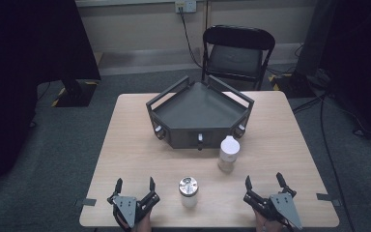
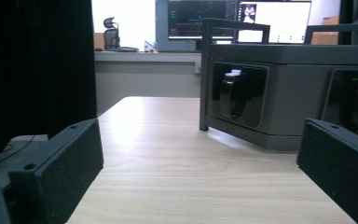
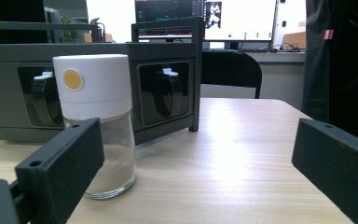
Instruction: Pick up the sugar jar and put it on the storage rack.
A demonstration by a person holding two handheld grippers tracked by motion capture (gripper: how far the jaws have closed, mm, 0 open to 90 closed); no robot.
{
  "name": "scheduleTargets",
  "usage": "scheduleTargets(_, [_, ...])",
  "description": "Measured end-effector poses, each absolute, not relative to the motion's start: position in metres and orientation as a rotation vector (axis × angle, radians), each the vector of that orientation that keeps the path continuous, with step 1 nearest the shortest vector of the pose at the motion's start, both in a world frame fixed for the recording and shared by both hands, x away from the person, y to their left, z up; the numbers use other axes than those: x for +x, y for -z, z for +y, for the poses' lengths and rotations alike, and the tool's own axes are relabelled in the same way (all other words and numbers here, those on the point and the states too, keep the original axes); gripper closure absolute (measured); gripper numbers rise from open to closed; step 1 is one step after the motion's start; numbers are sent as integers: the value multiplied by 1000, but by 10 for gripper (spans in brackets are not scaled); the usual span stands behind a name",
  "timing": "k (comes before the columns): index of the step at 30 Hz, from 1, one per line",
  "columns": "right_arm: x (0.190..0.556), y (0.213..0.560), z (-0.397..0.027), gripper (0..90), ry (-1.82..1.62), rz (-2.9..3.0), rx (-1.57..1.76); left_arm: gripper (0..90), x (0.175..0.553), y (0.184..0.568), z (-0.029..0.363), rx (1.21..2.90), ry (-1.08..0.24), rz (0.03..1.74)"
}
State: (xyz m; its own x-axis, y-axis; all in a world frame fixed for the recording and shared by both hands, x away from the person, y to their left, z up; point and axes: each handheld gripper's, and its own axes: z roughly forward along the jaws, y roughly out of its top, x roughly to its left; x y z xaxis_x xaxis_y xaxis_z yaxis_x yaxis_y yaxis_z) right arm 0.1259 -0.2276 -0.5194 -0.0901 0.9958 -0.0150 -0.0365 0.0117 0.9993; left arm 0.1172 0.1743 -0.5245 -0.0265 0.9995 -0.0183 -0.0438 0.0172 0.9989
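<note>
- Now the left gripper [image 1: 135, 185] rests at the table's [image 1: 125, 145] near edge, jaws apart, holding nothing.
- Right gripper [image 1: 264, 182] likewise spread wide; white-capped jar [image 1: 229, 153] and silver-lidded jar [image 1: 188, 191] stand between them.

Wooden table [image 1: 280, 145] with rack [image 1: 200, 113], two jars [image 1: 228, 153]

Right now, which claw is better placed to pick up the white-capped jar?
Probably the right claw: its jaws stand open, and the white-capped jar stands just ahead of it. The left claw lies beyond the metal-lidded jar.
</note>
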Motion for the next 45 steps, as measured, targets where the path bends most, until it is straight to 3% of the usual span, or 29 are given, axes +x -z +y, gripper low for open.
scheduleTargets(9, [126,519,-228,10,-1282,1255,1128,0,113,523,183,1123,-1182,1181])
scheduleTargets(22, [126,519,-228,10,-1284,1256,1128,0,114,501,194,1180,-1067,1015])
scheduleTargets(45, [126,519,-227,10,-1278,1253,1133,0,118,494,176,1320,-921,842])
